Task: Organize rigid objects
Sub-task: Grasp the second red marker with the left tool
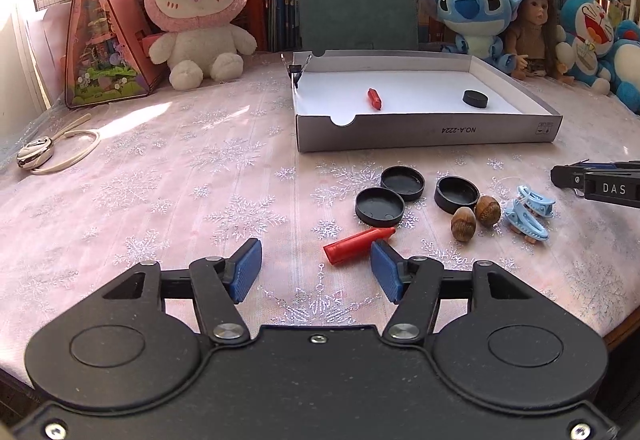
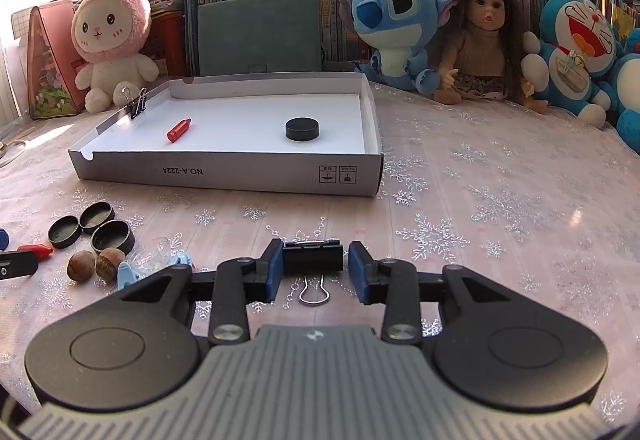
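Observation:
A shallow white box (image 1: 424, 128) (image 2: 224, 176) holds a red crayon (image 1: 374, 98) (image 2: 179, 130) and a black cap (image 1: 475, 98) (image 2: 302, 129); a binder clip (image 2: 136, 102) grips its left wall. On the cloth lie three black caps (image 1: 380, 204), a red crayon (image 1: 358, 245), two acorns (image 1: 464, 223) and blue hair clips (image 1: 528, 214). My left gripper (image 1: 316, 270) is open, its right pad beside the crayon. My right gripper (image 2: 314, 268) is open around a black binder clip (image 2: 313, 258) lying on the table.
Plush toys, a doll (image 2: 484, 36) and books line the back. A pink triangular case (image 1: 100, 40) stands at back left, and a corded white device (image 1: 36, 156) lies at far left. The right gripper shows at the left wrist view's right edge (image 1: 600, 186).

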`<control>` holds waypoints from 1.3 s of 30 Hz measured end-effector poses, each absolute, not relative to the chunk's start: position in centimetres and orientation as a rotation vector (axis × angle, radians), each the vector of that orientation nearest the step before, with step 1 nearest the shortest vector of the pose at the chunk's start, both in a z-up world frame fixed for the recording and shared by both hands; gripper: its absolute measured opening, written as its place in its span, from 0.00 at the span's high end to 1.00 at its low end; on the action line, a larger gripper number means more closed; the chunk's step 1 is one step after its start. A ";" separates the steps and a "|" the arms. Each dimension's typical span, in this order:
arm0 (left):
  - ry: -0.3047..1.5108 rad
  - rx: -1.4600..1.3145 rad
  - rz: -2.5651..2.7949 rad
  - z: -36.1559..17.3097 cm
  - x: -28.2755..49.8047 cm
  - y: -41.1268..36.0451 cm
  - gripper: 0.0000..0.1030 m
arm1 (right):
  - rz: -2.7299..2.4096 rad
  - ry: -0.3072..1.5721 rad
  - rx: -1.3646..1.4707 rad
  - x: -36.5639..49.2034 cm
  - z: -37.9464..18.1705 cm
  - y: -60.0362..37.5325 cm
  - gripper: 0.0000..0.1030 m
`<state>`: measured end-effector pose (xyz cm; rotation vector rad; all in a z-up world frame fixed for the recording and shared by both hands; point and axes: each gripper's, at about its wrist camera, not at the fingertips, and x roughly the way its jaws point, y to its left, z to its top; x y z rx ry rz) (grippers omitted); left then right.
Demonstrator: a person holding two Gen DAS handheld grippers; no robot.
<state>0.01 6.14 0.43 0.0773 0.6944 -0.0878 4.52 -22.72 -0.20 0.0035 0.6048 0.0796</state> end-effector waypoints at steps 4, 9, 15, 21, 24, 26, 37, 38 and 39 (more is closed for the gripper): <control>0.697 0.066 -0.053 0.3 -0.1 7.1 0.43 | 0.080 0.605 0.003 4.5 -0.2 -22.7 0.55; 0.696 0.057 -0.017 0.4 0.1 7.9 0.43 | 0.077 0.605 0.001 4.4 -0.2 -22.7 0.55; 0.692 0.054 -0.042 0.6 -0.5 7.5 0.43 | 0.077 0.605 0.000 4.3 -0.2 -22.9 0.54; 0.670 0.083 -0.087 0.5 -0.8 5.6 0.38 | 0.074 0.594 -0.012 4.1 -0.3 -22.9 0.54; 0.654 0.111 -0.089 0.4 -0.8 4.9 0.37 | 0.070 0.588 -0.013 4.0 -0.3 -23.0 0.54; 0.645 0.123 -0.096 0.5 -0.8 4.4 0.35 | 0.064 0.586 -0.013 3.9 -0.2 -23.0 0.52; 0.654 0.122 -0.128 0.0 -0.5 3.7 0.37 | 0.061 0.583 -0.009 4.0 -0.3 -22.8 0.50; 0.652 0.125 -0.130 0.0 -0.5 3.6 0.37 | 0.061 0.583 -0.010 4.0 -0.3 -22.8 0.50; 0.649 0.128 -0.132 0.0 -0.5 3.6 0.40 | 0.060 0.583 -0.011 4.0 -0.3 -22.8 0.50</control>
